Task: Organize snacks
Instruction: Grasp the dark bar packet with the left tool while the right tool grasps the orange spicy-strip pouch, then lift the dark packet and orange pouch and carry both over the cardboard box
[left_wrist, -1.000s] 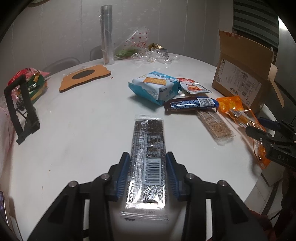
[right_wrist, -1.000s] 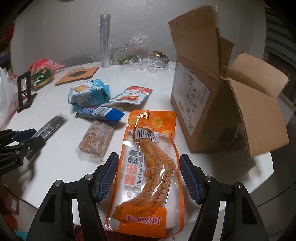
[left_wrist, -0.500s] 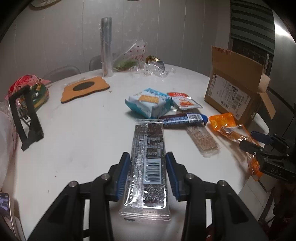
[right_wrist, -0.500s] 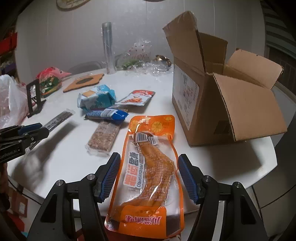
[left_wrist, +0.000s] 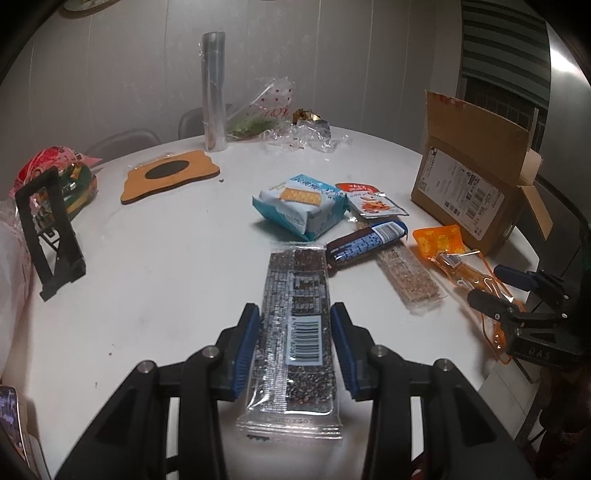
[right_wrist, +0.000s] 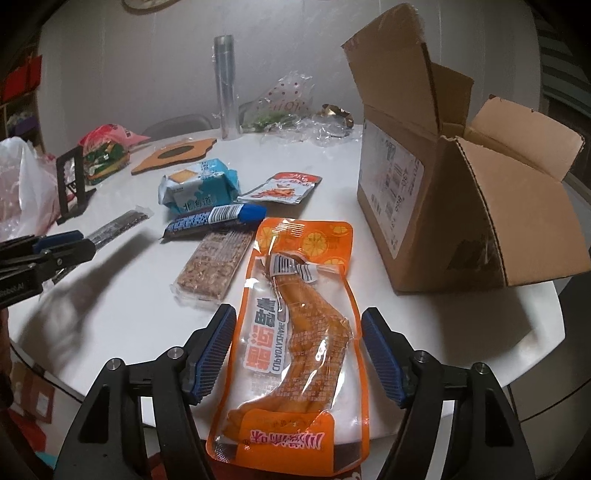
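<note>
white table (right_wrist: 325, 199) with snack packets (right_wrist: 195, 186)

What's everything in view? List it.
table: 1, white, under everything
cardboard box: 1, brown, flaps open, right side
cracker pack: 1, blue, centre
small pouch: 1, red and white, beside cracker pack
wrapped bar: 1, dark blue, centre
grain bar: 1, tan, clear wrapper, beside wrapped bar
orange pouch: 1, near table edge
seed bar: 1, dark, clear wrapper
mat: 1, wooden, far left
clear tube: 1, upright, back
plastic wrap: crumpled, clear, back
stand: 1, black, left
bag: 1, red and green, behind stand
left gripper: fingers shut on seed bar
right gripper: fingers opening, orange pouch between
</note>
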